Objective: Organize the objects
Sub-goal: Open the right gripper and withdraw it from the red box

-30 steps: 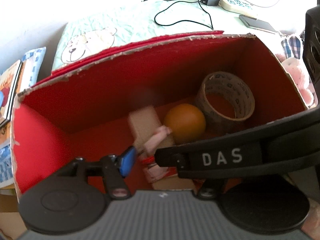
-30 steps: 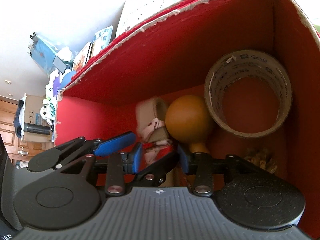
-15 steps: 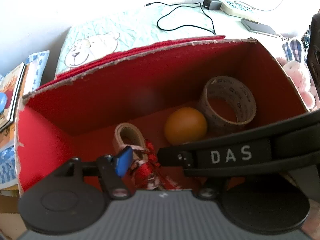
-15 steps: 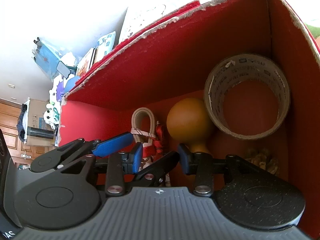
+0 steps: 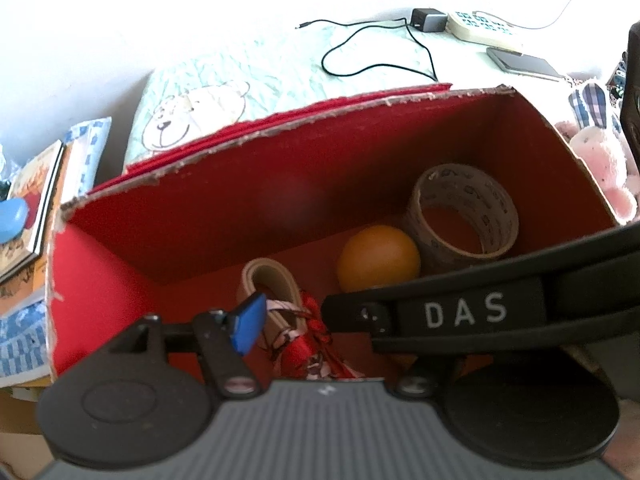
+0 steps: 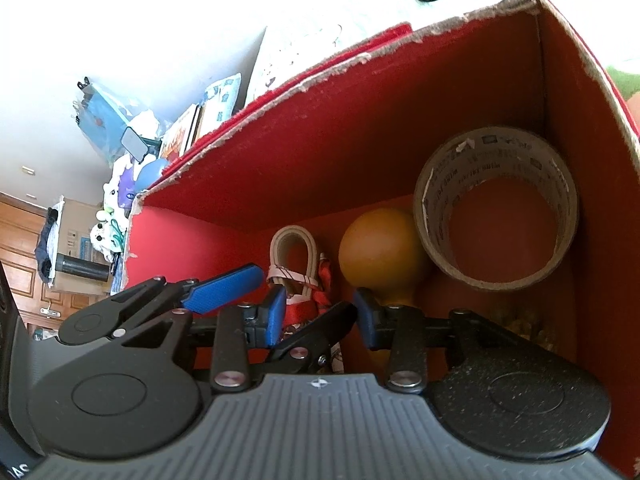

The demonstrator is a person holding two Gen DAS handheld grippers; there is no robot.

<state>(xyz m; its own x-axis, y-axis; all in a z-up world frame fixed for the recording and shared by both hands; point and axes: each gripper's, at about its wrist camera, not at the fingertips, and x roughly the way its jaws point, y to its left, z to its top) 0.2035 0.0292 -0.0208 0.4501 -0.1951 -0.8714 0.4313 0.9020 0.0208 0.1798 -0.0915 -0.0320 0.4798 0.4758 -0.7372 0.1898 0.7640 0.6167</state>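
Right wrist view: red box [image 6: 400,148] holding, left to right, a ribbon-tied beige loop [image 6: 294,258], orange ball [image 6: 380,252], tape roll [image 6: 496,208]. Left gripper [image 6: 280,292] opening, empty; right gripper [image 6: 320,316] closing, pads clear of the loop.

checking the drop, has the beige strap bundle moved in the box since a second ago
Yes. The strap bundle was blurred and up against the orange ball; now it lies on the box floor, apart from the ball, to its left.

Red box [image 5: 200,216] (frayed brown rim) holds an orange ball [image 5: 378,258], tan printed tape roll [image 5: 464,216], red-patterned ribbon [image 5: 316,344].
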